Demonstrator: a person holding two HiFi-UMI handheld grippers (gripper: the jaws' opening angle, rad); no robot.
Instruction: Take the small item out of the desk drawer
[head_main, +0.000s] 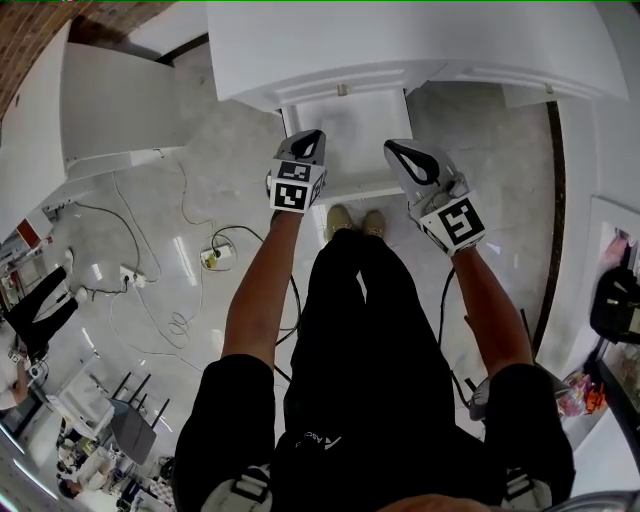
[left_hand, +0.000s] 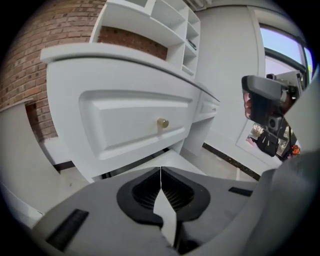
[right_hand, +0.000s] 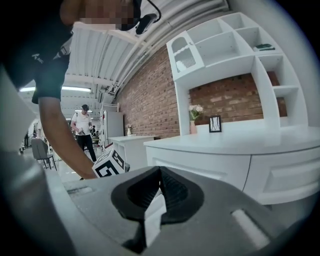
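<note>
The white desk (head_main: 420, 45) stands in front of me. Its drawer (left_hand: 135, 122) is shut, with a small brass knob (left_hand: 162, 122) in the middle of its front, seen from above as knob (head_main: 342, 89). No small item shows anywhere. My left gripper (head_main: 308, 136) hangs just before and below the drawer front, pointing down at it; its jaws (left_hand: 160, 172) are shut on nothing. My right gripper (head_main: 396, 149) is level with it on the right, a little off the desk, also shut and empty (right_hand: 160, 172). Each gripper shows in the other's view: right gripper (left_hand: 265, 100), left marker cube (right_hand: 110, 162).
A white flat surface (head_main: 345, 135) juts out under the drawer. A white cabinet (head_main: 120, 105) stands left of the desk. Cables and a power strip (head_main: 215, 257) lie on the floor. A shelf unit (right_hand: 235, 45), vase and small frame (right_hand: 215, 123) sit on the desk. A person (right_hand: 82, 127) stands far behind.
</note>
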